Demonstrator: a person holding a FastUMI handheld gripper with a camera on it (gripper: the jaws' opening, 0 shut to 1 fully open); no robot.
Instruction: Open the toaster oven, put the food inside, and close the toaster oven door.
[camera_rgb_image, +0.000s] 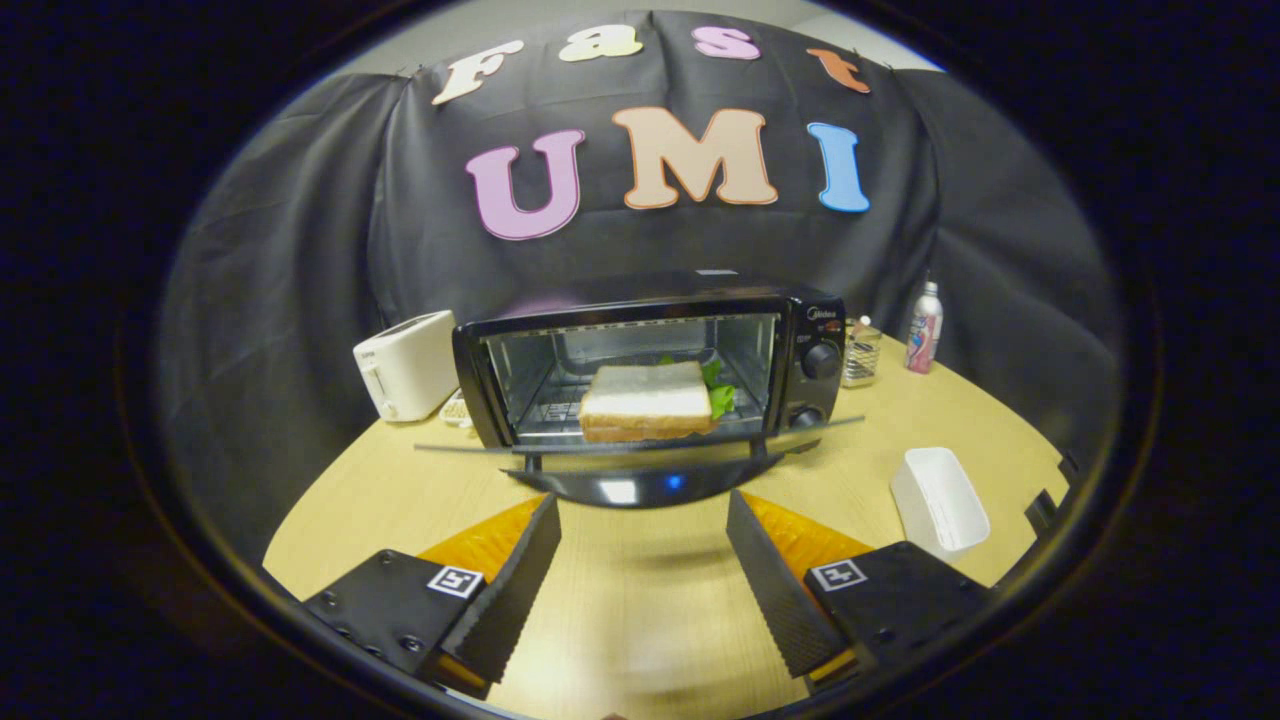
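A black toaster oven (812, 340) stands on the wooden table (640, 610) beyond my fingers. Its door (640, 478) hangs open, folded down flat toward me, with the handle edge just ahead of my fingertips. A sandwich (645, 402) of white bread with green lettuce showing behind it rests on the rack inside. My gripper (643, 515) is open and holds nothing; both fingers sit low over the table, just short of the door's front edge, not touching it.
A white toaster (405, 378) sits left of the oven. To the oven's right stand a glass jar (860, 352) and a bottle (924, 340). A white rectangular container (938, 500) lies on the table beside my right finger.
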